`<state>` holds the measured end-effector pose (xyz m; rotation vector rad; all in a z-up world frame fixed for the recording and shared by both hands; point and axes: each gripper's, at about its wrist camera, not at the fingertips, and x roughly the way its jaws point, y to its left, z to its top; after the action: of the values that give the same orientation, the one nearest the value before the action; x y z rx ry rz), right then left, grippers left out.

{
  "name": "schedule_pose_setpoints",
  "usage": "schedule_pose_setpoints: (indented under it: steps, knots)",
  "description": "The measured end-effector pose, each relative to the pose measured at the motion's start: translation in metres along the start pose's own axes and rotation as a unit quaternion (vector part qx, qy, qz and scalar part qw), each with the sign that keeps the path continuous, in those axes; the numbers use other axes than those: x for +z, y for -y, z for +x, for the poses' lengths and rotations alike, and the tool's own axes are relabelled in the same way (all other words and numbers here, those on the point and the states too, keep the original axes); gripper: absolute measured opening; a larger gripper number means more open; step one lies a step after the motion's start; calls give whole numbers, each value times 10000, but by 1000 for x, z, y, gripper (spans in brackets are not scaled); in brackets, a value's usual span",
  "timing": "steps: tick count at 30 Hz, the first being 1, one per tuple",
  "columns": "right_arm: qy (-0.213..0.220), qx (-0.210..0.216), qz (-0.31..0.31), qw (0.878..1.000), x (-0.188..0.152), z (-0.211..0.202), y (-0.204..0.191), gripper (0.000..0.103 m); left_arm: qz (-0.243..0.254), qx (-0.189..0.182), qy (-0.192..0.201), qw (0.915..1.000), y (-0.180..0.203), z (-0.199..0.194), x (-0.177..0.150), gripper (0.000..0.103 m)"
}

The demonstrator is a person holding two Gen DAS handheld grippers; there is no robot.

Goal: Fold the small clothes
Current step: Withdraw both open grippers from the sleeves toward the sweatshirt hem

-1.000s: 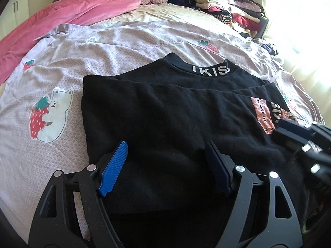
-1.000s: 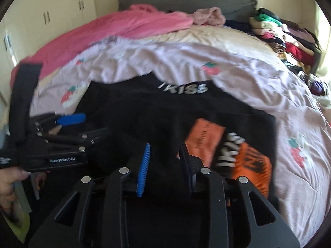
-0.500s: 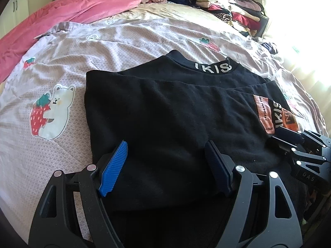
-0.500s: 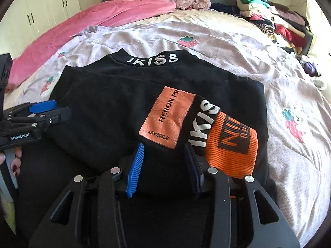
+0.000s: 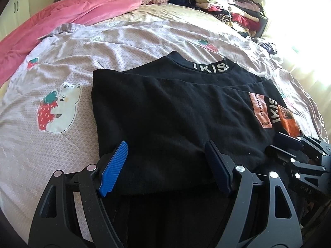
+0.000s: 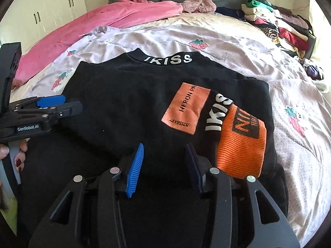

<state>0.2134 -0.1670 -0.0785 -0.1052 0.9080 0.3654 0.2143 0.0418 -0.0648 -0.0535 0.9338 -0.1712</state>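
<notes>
A black sweater [image 5: 175, 111] with an "IKISS" collar lies partly folded on the bed, its sleeve with an orange cuff [image 6: 242, 142] and orange patch [image 6: 186, 107] laid across the body. It also shows in the right wrist view [image 6: 128, 103]. My left gripper [image 5: 165, 161] is open and empty, over the near left edge of the sweater. My right gripper [image 6: 165, 161] is open and empty, over the near edge just left of the cuff. Each gripper shows at the side of the other's view.
The bed has a lilac quilt [image 5: 62, 66] with strawberry and bear prints. A pink blanket [image 5: 62, 14] lies at the far left. A stack of folded clothes [image 5: 227, 12] sits at the far right by a bright window. White cupboards [image 6: 47, 6] stand left.
Both grippers have drawn back toward the near edge of the sweater. The right gripper's jaws have opened wider. The sleeve now lies flat across the body.
</notes>
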Motion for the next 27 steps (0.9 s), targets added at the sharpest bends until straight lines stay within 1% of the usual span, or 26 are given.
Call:
schedule_pose_setpoints:
  steps: [2,4,7,8,10,12,14,17,19,21,24,25,27]
  knots:
    - [44,-57,5,10000,0,-4,-1,44,-17,-5,15,10000,-1,-3,-1,69]
    - [105,-4,55,9999,-1,-10,-1,55,-14,4,48,10000,-1,-7,-2,69]
    - [212,52,87,9997,-3,-20,1,63,-25,-1,108,9999,-1,-15,-2,69]
    - [239,43,97,9997,-4,-23,2,64,-35,3,134,9999,-1,-18,-3,69]
    - [310,55,138,9994,-6,-31,4,75,-68,-30,184,9998,-1,-24,-3,69]
    - [367,9,144,9992,-7,-36,4,80,-92,-37,236,9997,-1,-30,-4,73]
    - [425,-33,179,9989,-9,-42,7,82,-93,-7,287,9995,-1,-34,-4,75]
    - [499,-120,251,9984,-10,-48,11,89,-117,29,345,9993,-1,-39,-4,80]
    - [516,-134,271,9982,-11,-52,13,89,-114,53,371,9992,-1,-42,-4,83]
    - [528,-173,280,9981,-11,-54,13,89,-112,111,422,9990,-1,-47,-4,94]
    - [596,-242,237,9976,-14,-63,13,91,-101,178,496,9986,-1,-54,-7,94]
    - [615,-287,242,9974,-14,-65,14,97,-101,181,510,9985,-1,-56,-8,94]
    - [711,-342,277,9965,-16,-73,17,97,-103,217,547,9982,-2,-61,-12,94]
